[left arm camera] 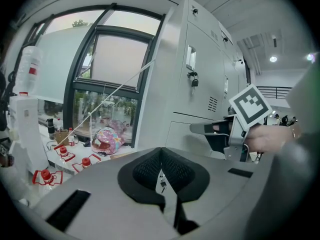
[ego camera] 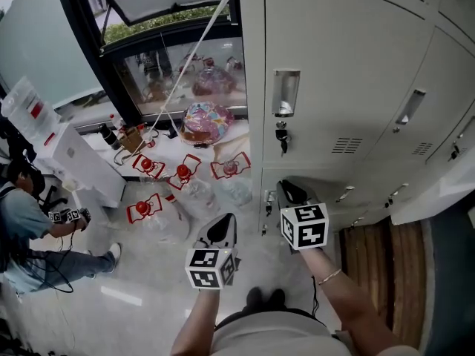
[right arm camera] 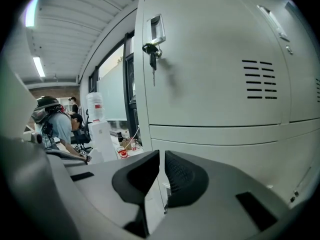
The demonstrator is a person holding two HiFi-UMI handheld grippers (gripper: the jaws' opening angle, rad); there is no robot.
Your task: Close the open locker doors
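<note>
Barely parted and empty, right gripper points at the lower locker door under the keyed door, likely to press it home; left gripper, pads together, idles left of that keyed door, spare.

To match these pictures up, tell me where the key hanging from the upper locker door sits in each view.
Head view: key just right of centre, upper half.
Left gripper view: right of centre, upper half.
Right gripper view: just left of centre, near the top.
Shared landmark: the vent slots to its right.
</note>
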